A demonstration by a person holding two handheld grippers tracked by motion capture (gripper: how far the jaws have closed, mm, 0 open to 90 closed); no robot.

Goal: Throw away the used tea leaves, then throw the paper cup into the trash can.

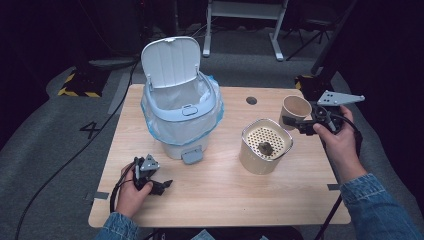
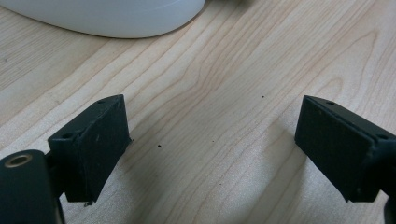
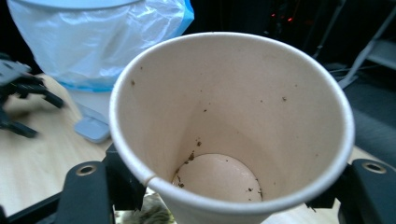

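Your left claw (image 2: 212,154) gapes wide over bare tabletop (image 2: 224,84) near its front-left corner. Your right claw (image 1: 300,123) grips the paper cup (image 3: 231,126) near the right edge; right gripper view reveals dregs inside, high view the strainer tin (image 1: 265,145) alongside.

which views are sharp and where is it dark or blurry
High view: wooden table evenly lit, surroundings nearly black. Left gripper view: wood grain crisp, soft shadows under the open jaws. Right gripper view: paper cup sharp inside, near rim slightly soft; bin liner bright, background dark and blurred.
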